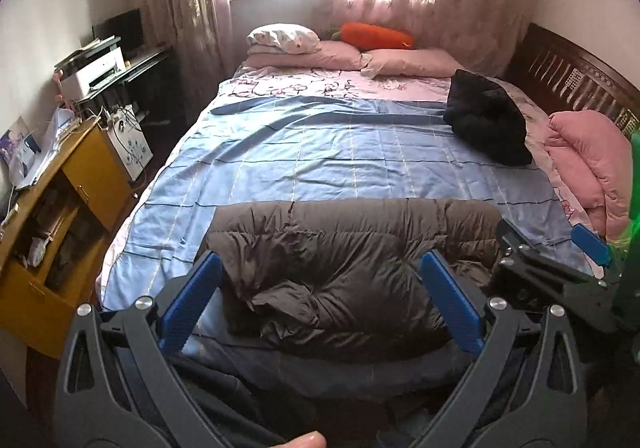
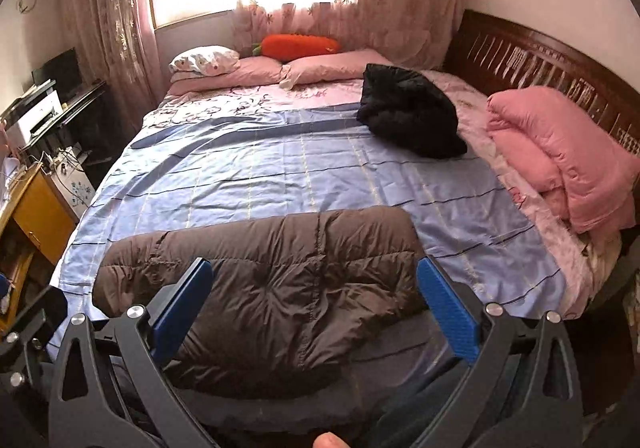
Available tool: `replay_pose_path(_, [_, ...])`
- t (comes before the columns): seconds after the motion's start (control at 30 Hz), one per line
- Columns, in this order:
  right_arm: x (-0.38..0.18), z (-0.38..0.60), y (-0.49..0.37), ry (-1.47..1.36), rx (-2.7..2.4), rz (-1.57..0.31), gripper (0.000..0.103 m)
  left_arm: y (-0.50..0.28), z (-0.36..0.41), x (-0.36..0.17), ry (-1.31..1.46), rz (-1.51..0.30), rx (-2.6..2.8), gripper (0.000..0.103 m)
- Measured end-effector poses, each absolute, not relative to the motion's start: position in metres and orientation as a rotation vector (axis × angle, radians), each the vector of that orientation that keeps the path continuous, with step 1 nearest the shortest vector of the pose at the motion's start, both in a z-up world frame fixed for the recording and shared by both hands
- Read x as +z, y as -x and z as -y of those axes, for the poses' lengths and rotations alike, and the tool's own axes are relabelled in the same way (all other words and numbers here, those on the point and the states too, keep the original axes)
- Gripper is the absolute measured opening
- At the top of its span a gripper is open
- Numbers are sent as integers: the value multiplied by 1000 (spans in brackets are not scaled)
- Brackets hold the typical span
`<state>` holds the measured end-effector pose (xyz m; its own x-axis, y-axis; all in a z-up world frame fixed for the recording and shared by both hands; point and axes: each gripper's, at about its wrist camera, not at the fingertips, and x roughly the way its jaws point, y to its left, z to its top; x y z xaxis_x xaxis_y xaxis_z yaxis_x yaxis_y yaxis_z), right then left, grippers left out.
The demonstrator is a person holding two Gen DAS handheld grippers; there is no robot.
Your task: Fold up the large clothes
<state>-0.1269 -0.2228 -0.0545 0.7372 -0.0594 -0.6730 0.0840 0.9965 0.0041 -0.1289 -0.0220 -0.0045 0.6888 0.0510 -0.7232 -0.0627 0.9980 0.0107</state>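
A puffy, quilted brown down jacket [image 1: 352, 268] is lying folded and wrinkled at the near edge of the blue striped bedsheet [image 1: 320, 152], while the left gripper [image 1: 320, 300] and right gripper [image 2: 316, 308] are hovering over it, jaws apart

Left gripper [image 1: 320, 300], right gripper [image 2: 316, 310]: black skeletal arms with triangular cutouts, silver round screws at pivots, ribbed blue finger pads [image 1: 192, 300]. Bare fingertip [image 2: 330, 440] at near edge.

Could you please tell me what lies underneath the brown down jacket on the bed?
The brown down jacket rests folded on the blue striped sheet, which shows around three sides. A darker blue cover shows at its near edge. Anything directly beneath is covered.
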Motion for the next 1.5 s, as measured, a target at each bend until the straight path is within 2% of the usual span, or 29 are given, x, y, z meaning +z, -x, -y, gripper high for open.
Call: replay_pose_path(1.5, [-59,203,138,-20,-86,-752,102,136,23,2,22,-807,49,101])
